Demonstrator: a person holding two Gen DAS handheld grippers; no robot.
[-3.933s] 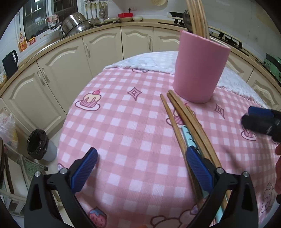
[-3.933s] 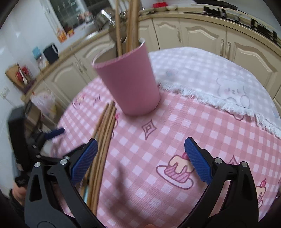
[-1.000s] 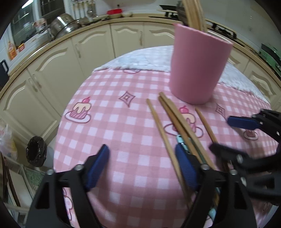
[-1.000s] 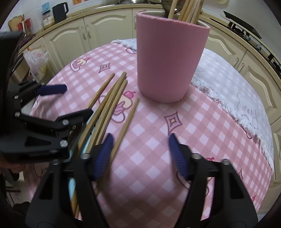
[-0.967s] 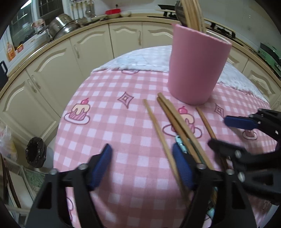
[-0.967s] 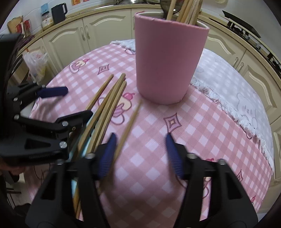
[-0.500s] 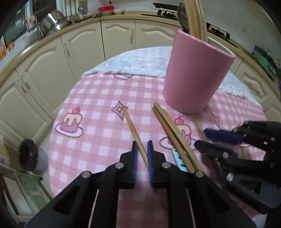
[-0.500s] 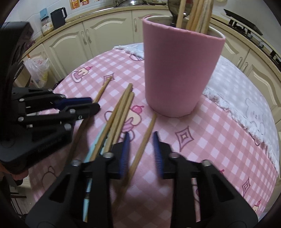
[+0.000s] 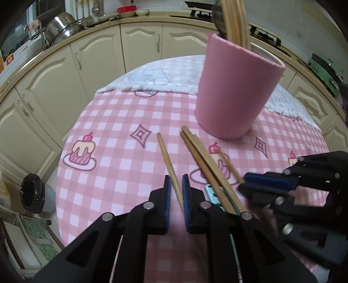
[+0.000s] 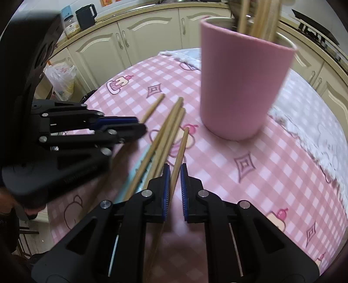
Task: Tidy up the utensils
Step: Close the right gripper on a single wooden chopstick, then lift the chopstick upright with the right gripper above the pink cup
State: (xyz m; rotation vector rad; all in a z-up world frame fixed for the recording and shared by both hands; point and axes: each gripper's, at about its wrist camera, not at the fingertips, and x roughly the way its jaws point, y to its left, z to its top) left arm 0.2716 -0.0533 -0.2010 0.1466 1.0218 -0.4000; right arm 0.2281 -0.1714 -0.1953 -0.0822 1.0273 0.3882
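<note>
The left gripper (image 9: 175, 191) is clenched on a single wooden chopstick (image 9: 168, 161), the leftmost of those on the table (image 9: 104, 169). Its jaws have just been closing, and the blue pads (image 9: 167, 196) now press the stick on both sides. The stick's far end points toward the table's far edge.

Just right of it lies a bundle of wooden chopsticks (image 9: 202, 156), side by side and touching, with a light-blue utensil (image 9: 212, 193) partly under their near ends — its kind cannot be told.

The right gripper (image 10: 174, 174) is clenched on another single chopstick (image 10: 181, 148), which lies just right of the bundle (image 10: 167, 130). Its jaws have also just been closing, and the stick is caught between the pads (image 10: 166, 182).

Farther right, toward the table's far right edge, a pink cylindrical holder (image 9: 235, 93) stands upright on the pink checked tablecloth (image 9: 113, 122), near the stick tips but apart from them. Several chopsticks (image 10: 258, 17) stand inside it — and a dark utensil (image 9: 217, 19) beside them.
</note>
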